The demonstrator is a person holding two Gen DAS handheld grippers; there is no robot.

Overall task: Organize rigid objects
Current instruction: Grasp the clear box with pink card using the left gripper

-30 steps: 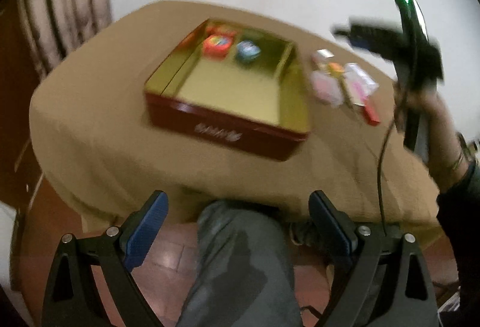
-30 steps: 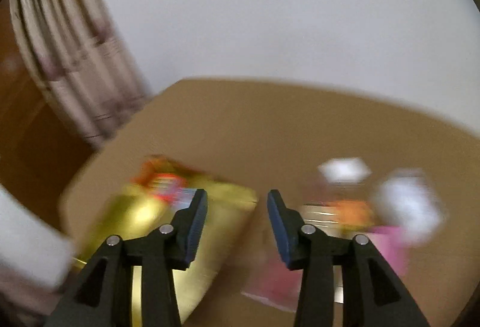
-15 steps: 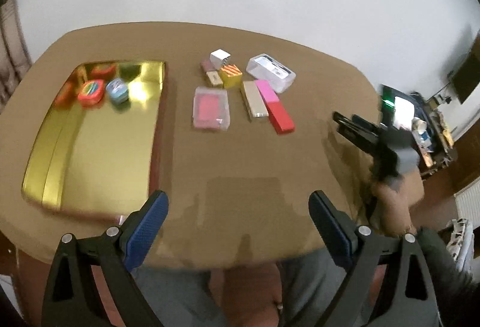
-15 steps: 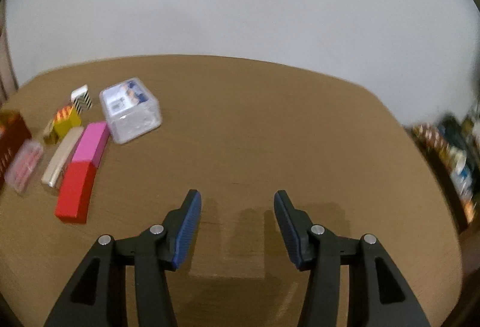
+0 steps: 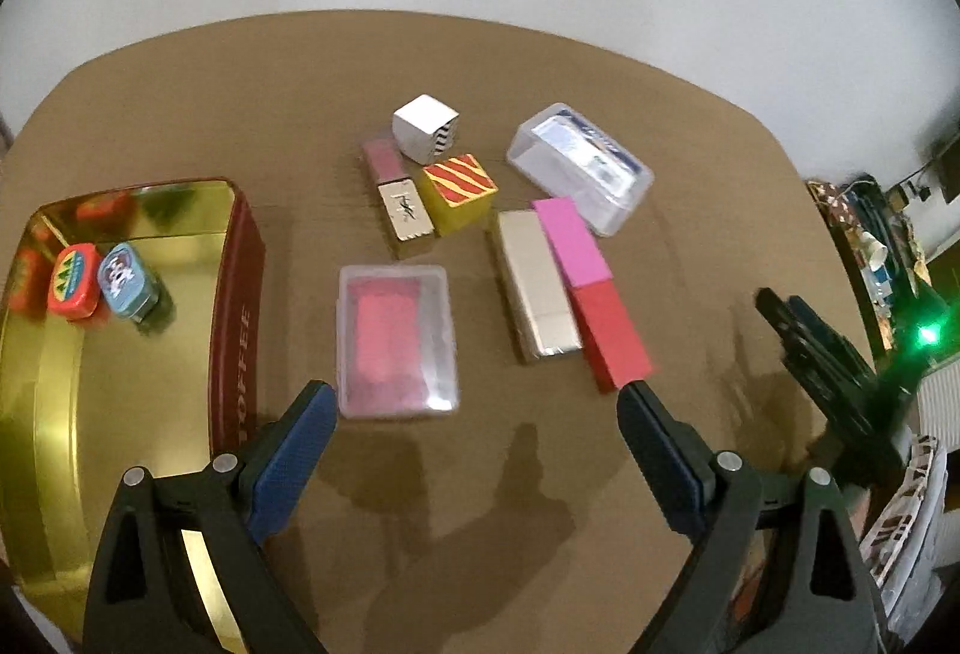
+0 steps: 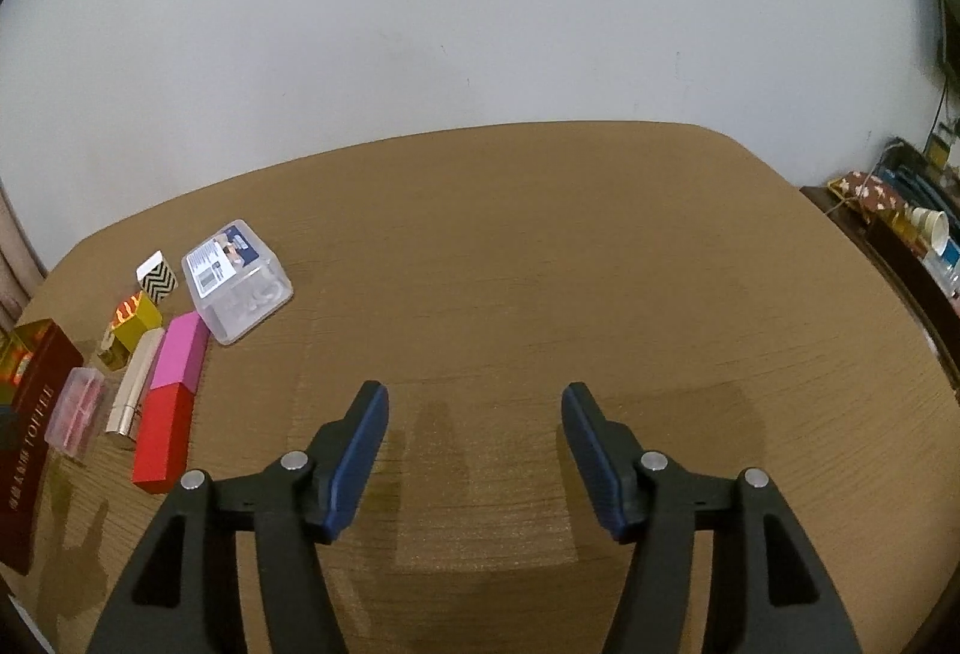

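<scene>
My left gripper is open and empty above the table's near edge. Just beyond it lies a clear case with a pink insert. Further out lie a gold bar box, a pink-and-red long box, a yellow striped cube, a white zigzag cube, a small gold-and-pink box and a clear lidded box. A gold tin tray at left holds a red tin and a blue tin. My right gripper is open and empty over bare table.
The round brown table fills both views, with a white wall behind. The right gripper's body shows at the right edge of the left wrist view. A cluttered shelf with paper cups stands off the table's right side.
Both grippers swung from the tray side to face the table squarely. The left one moved closer to the objects. The right gripper's jaws opened wider.
</scene>
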